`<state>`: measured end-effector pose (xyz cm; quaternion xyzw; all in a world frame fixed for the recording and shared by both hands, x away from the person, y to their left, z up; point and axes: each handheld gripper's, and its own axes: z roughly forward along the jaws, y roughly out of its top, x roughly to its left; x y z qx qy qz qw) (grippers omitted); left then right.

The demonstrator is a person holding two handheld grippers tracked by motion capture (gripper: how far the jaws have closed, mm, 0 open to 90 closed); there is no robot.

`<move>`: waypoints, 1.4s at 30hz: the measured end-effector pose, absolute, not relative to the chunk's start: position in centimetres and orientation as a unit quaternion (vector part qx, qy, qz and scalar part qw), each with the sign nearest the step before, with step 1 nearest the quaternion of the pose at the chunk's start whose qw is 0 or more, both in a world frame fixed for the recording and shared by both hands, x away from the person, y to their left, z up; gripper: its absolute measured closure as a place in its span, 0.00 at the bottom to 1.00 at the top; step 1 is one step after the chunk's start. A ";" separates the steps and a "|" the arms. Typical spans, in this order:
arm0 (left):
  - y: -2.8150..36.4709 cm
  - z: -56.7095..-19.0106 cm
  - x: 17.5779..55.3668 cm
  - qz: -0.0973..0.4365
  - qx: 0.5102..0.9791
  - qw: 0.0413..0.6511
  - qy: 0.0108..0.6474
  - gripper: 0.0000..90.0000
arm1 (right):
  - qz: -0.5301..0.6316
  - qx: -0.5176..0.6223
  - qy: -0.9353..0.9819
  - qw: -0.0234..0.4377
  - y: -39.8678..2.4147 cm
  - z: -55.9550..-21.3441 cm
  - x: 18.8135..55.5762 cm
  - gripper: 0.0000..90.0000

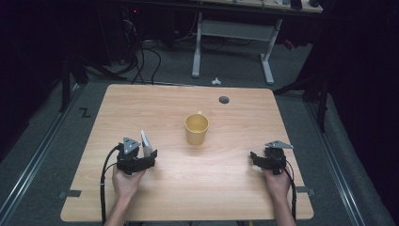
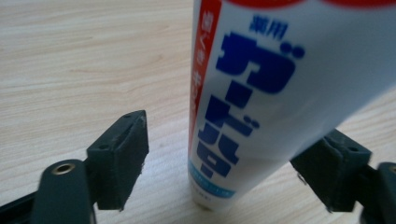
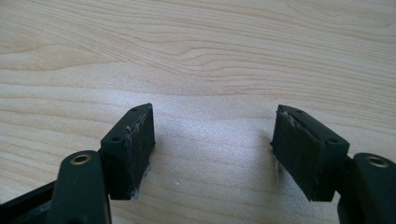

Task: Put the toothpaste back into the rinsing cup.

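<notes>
The white toothpaste tube (image 2: 275,88), printed with blue characters and a red stripe along one edge, stands between the jaws of the left gripper (image 2: 219,158) with its narrow end down on the wooden table (image 2: 70,65). It leans against the jaw on the right of the left gripper view, while a clear gap of bare wood separates it from the other jaw, so the jaws are spread and not clamped on the tube. In the high view the tube (image 1: 145,143) rises tilted just ahead of the left gripper (image 1: 149,153), whose black body and grey three-cornered plate sit in the person's left hand (image 1: 126,181) near the table's front left part, a black cable trailing back from it. Further ahead of that gripper and off to its right, near the middle of the table, stands a yellow mug (image 1: 196,129), upright and well apart from the tube. The right gripper (image 3: 212,149) rests low over bare wood with its jaws spread wide and nothing between them; in the high view it (image 1: 254,157) is held in the right hand (image 1: 277,181) near the table's front right part, well apart from the mug. Beyond the mug a small dark round hole (image 1: 224,100) marks the tabletop near its far edge.
</notes>
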<state>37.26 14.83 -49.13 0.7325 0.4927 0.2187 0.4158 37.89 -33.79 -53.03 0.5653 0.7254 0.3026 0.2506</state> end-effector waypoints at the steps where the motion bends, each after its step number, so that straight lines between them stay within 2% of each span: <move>1: 14.8 -49.2 37.3 0.217 0.733 0.415 0.493 0.26 | 0.303 0.566 0.725 0.250 -33.8 -53.0 37.9 0.33; 17: 14.6 -49.7 37.9 0.222 0.734 0.420 0.485 0.36 | 0.303 0.566 0.725 0.251 -33.8 -53.0 37.9 0.33; 31: 14.0 -49.9 38.0 0.225 0.737 0.428 0.472 0.53 | 0.303 0.566 0.725 0.251 -33.8 -53.0 37.9 0.33; 42: 14.0 -49.9 37.9 0.232 0.740 0.425 0.468 0.58 | 0.303 0.566 0.725 0.250 -33.8 -53.0 37.9 0.33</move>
